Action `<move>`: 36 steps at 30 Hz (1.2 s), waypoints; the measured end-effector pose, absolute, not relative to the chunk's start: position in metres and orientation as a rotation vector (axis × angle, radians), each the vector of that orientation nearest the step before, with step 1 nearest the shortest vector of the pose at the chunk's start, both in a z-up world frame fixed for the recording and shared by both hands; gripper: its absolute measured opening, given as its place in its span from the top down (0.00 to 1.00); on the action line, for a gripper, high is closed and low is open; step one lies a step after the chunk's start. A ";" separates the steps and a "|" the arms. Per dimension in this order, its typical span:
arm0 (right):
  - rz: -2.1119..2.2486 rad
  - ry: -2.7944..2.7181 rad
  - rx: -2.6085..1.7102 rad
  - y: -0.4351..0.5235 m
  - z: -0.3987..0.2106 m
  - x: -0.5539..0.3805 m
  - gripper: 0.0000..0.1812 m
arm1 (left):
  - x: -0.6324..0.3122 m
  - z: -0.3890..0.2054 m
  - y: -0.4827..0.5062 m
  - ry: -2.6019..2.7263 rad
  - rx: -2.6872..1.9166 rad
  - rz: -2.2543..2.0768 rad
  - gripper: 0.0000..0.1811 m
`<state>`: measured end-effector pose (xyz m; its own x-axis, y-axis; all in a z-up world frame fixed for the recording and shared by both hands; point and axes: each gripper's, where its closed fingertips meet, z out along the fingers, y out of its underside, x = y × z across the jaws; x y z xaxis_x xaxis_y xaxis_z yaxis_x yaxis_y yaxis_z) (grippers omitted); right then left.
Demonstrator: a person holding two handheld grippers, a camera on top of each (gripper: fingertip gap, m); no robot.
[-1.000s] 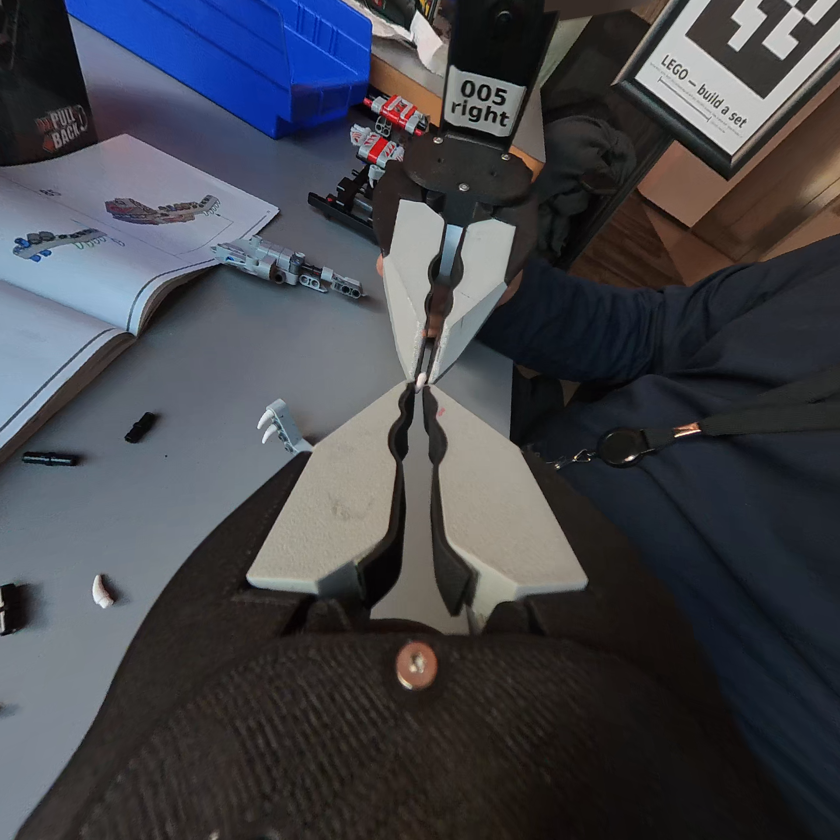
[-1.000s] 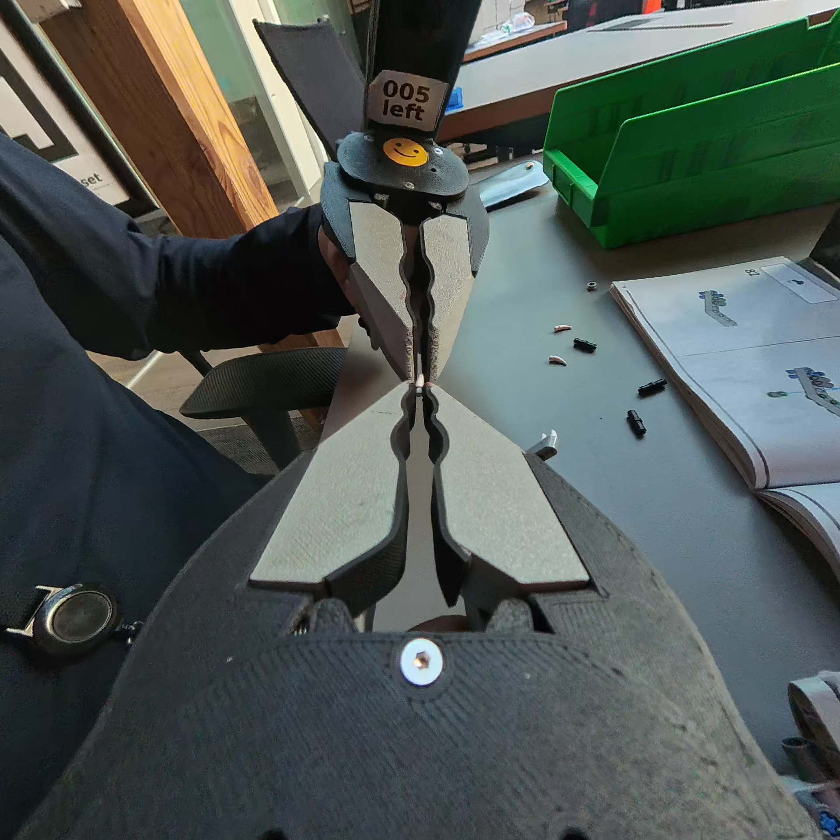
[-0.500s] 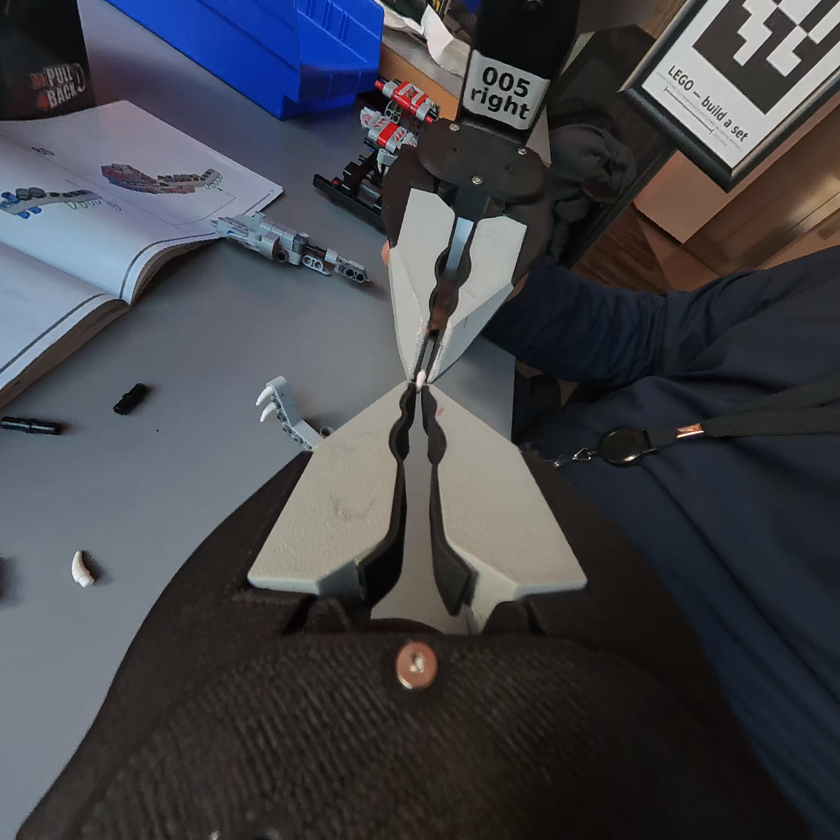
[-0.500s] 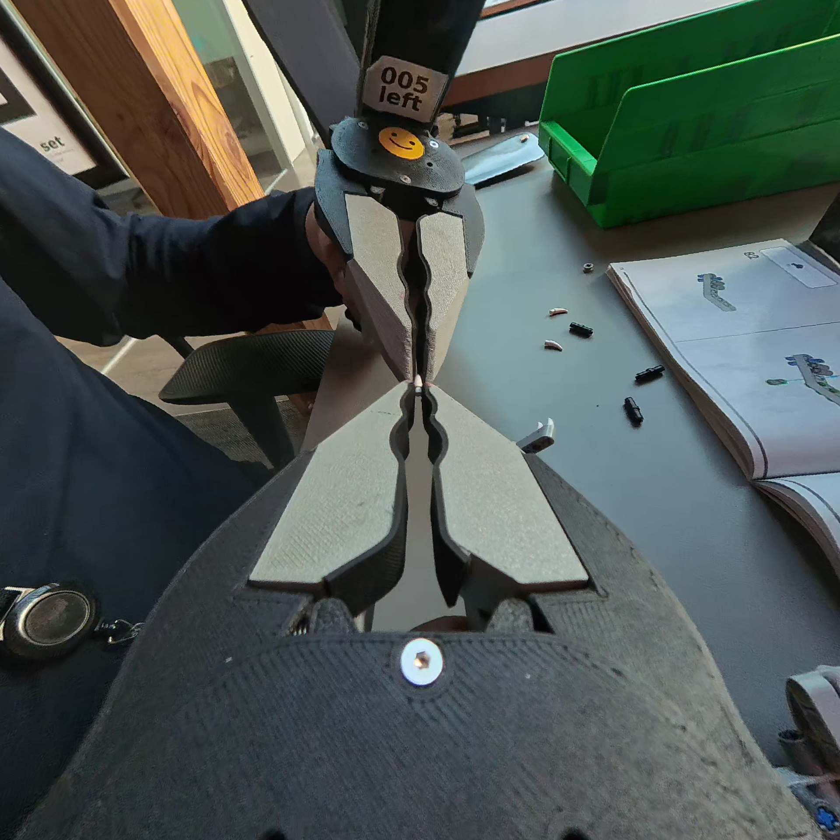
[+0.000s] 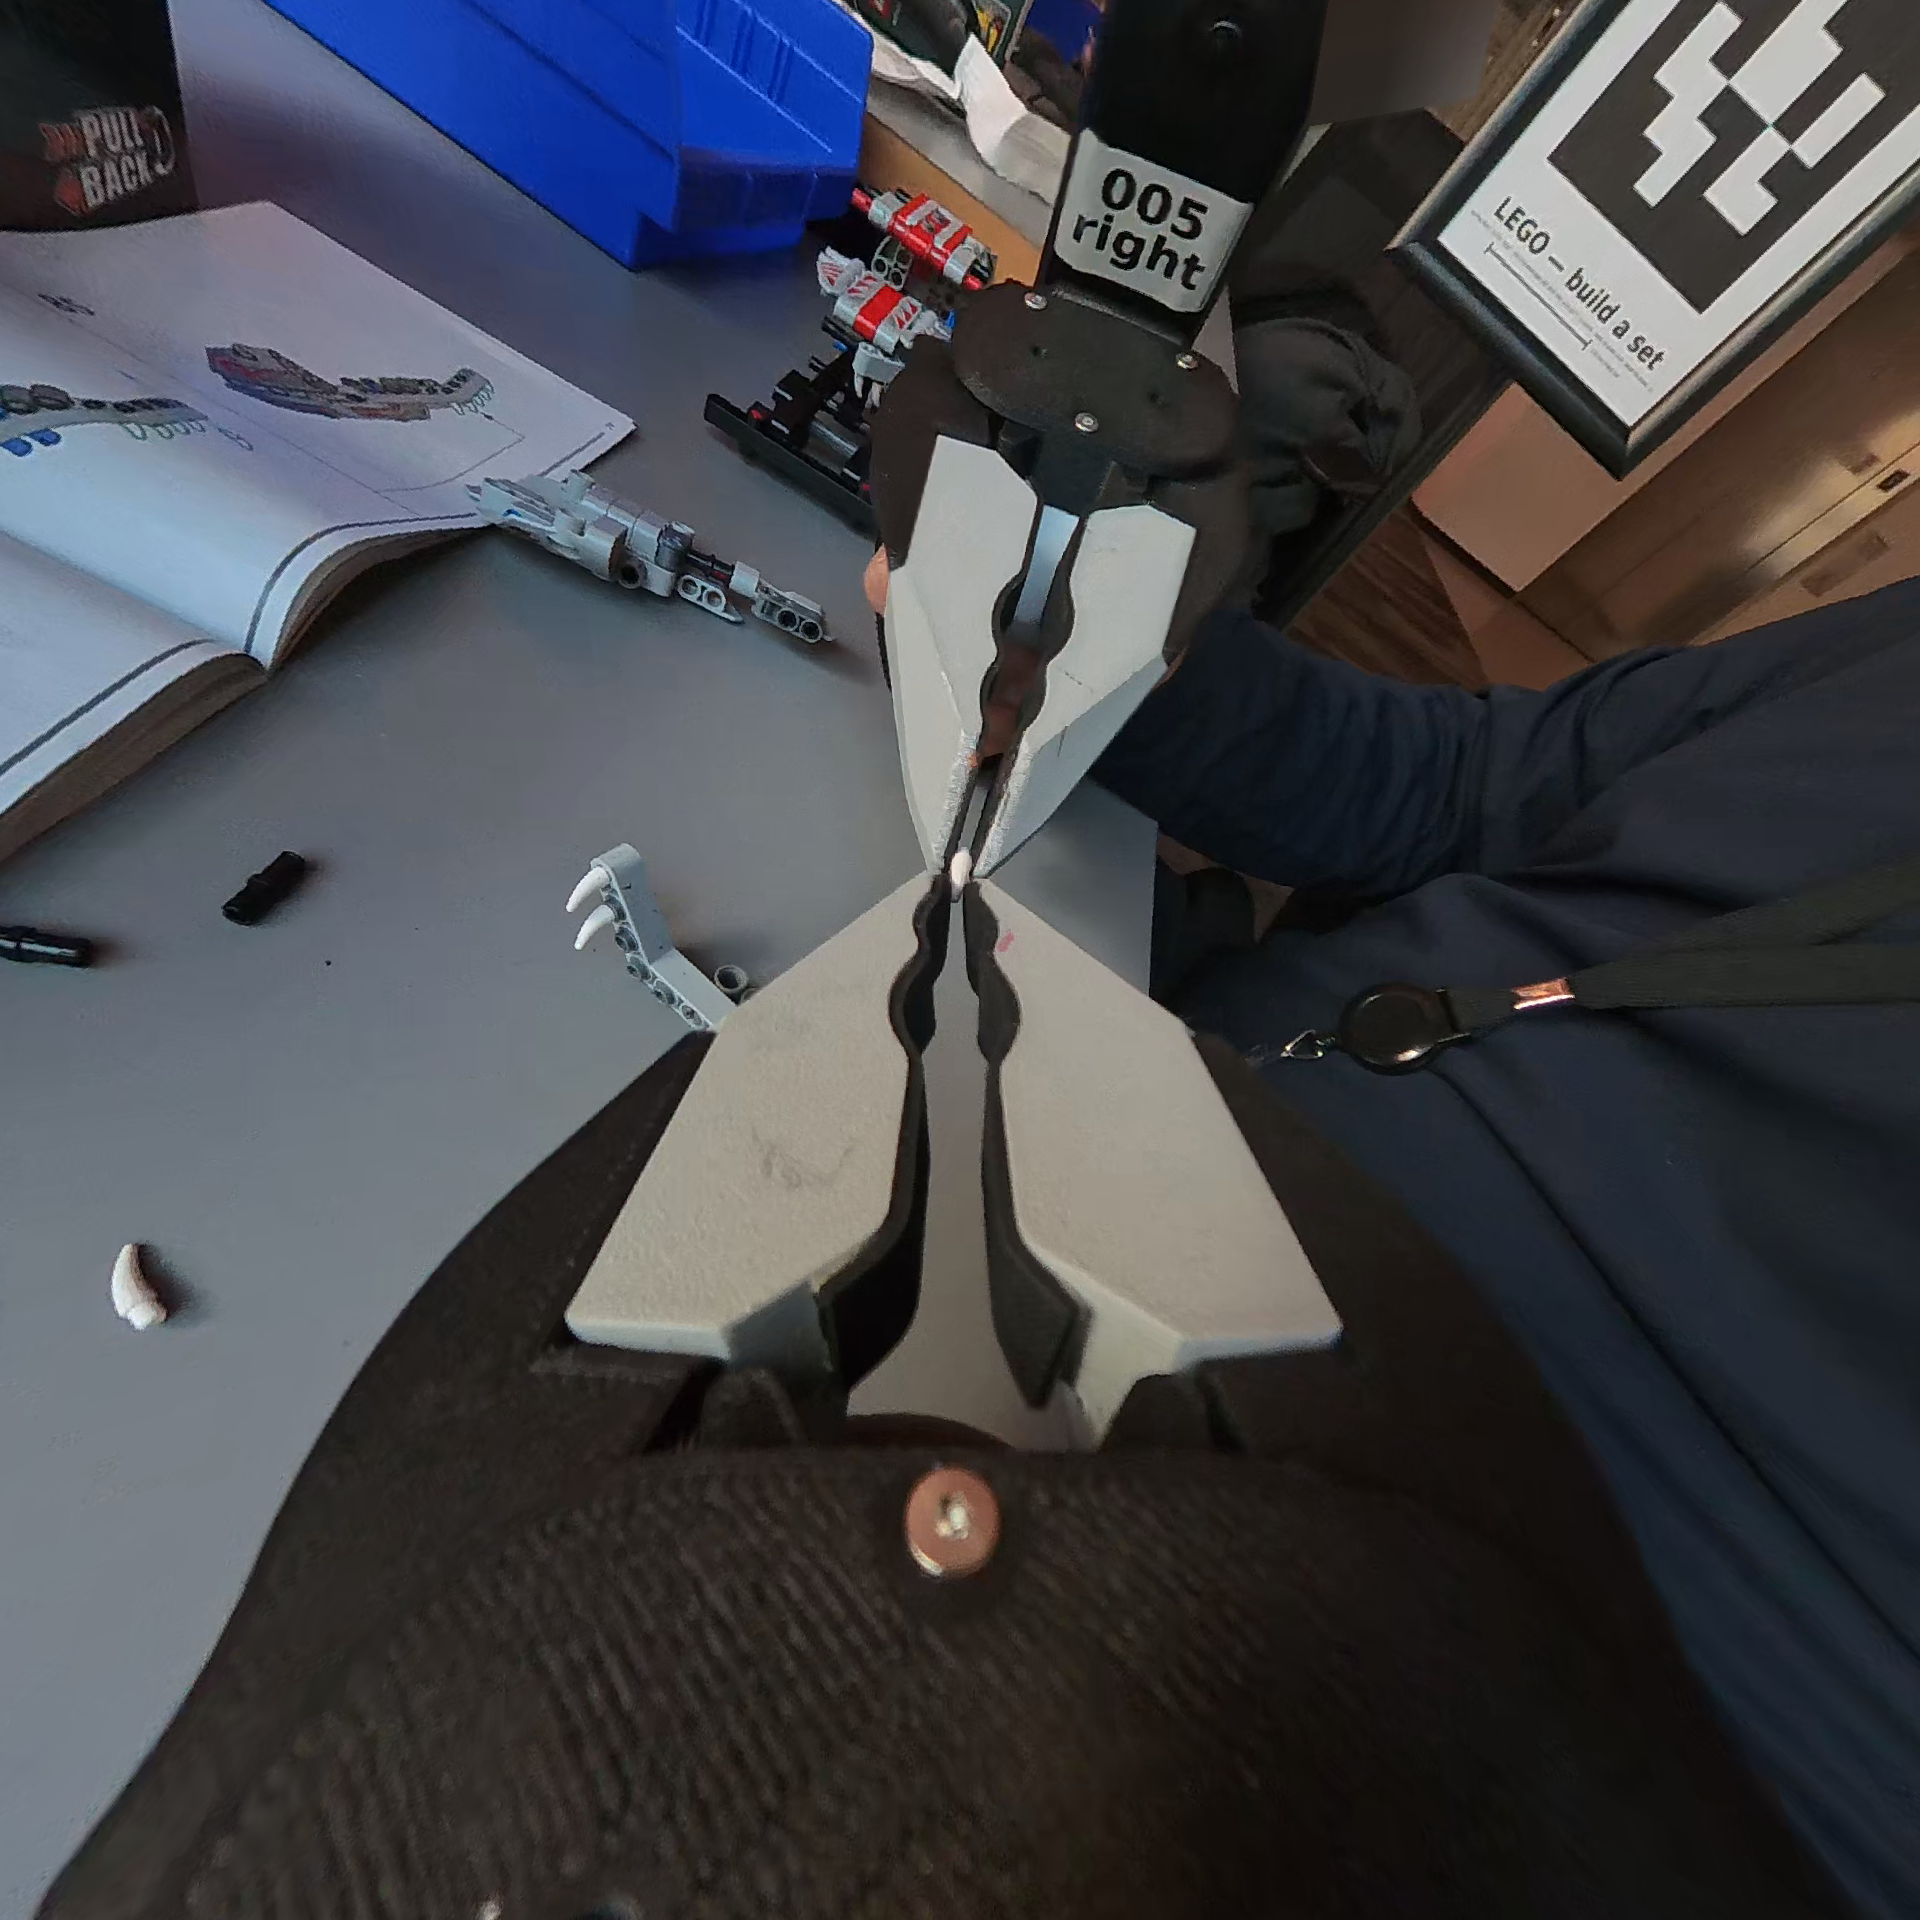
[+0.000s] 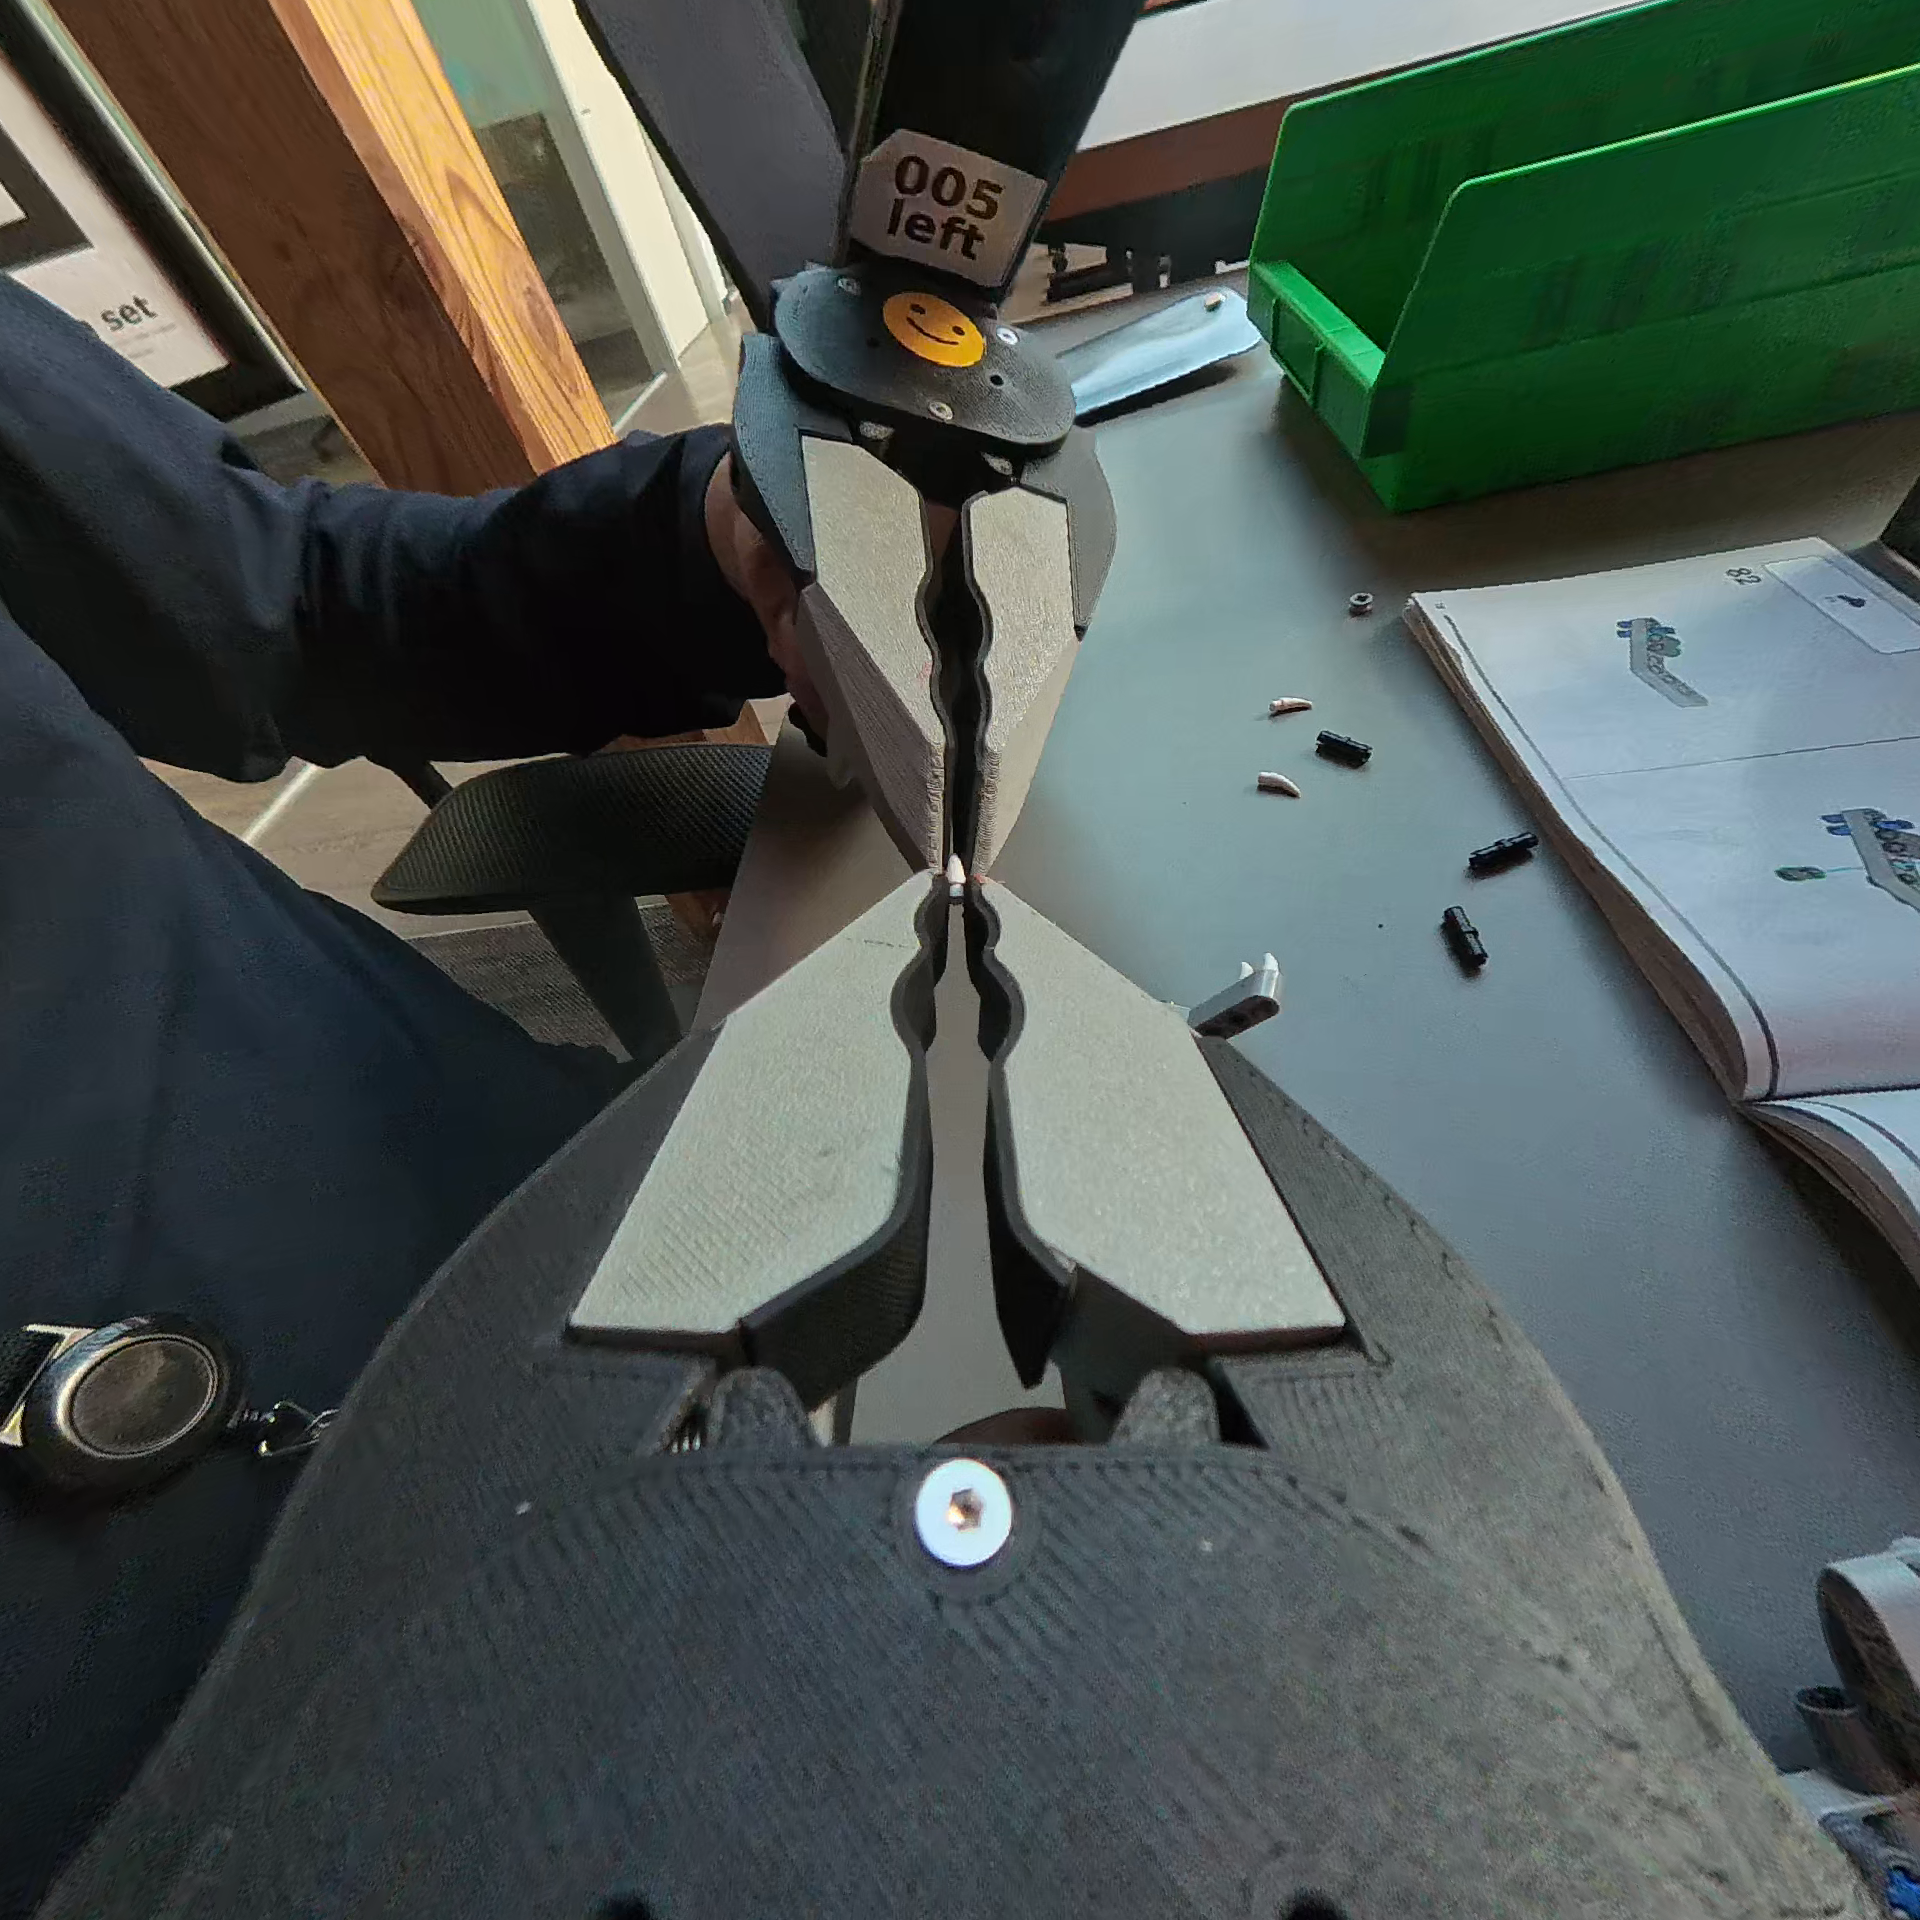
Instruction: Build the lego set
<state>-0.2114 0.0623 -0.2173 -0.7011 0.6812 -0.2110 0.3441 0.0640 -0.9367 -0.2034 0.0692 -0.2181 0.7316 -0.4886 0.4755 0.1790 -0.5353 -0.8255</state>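
Two hand-held grippers meet tip to tip above the near edge of the grey table. Between them sits a tiny white tooth-shaped Lego piece, also seen from the other side. The left gripper, with pale grey wedge fingers and black inner pads, has its tips drawn together against the tooth's near end. The right gripper, facing it, is likewise pinched on the tooth's far end, so both clamp the same piece. In the right wrist view the right gripper sits at the bottom and the left gripper comes from above.

Just left of the left gripper's fingers, a grey angled Lego beam with two white teeth lies on the table, partly hidden behind the gripper. A loose white tooth lies farther left, well apart. Two short black pins lie near an open instruction booklet. A long grey jaw-like assembly rests by the booklet's corner, and a red, black and grey assembly stands behind it, beside a blue plastic bin. A green plastic bin shows in the right wrist view.
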 end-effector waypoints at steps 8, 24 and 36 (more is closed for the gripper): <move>1.679 -2.076 -1.022 0.060 -0.218 -0.210 1.00 | -0.202 -0.220 0.066 0.244 -1.965 -0.874 1.00; 1.688 -1.968 -1.142 0.080 -0.216 -0.219 0.96 | -0.227 -0.231 0.072 0.143 -1.995 -0.758 1.00; 1.365 -1.956 -1.641 0.110 -0.265 -0.243 0.85 | -0.249 -0.247 0.073 0.087 -2.095 -0.688 1.00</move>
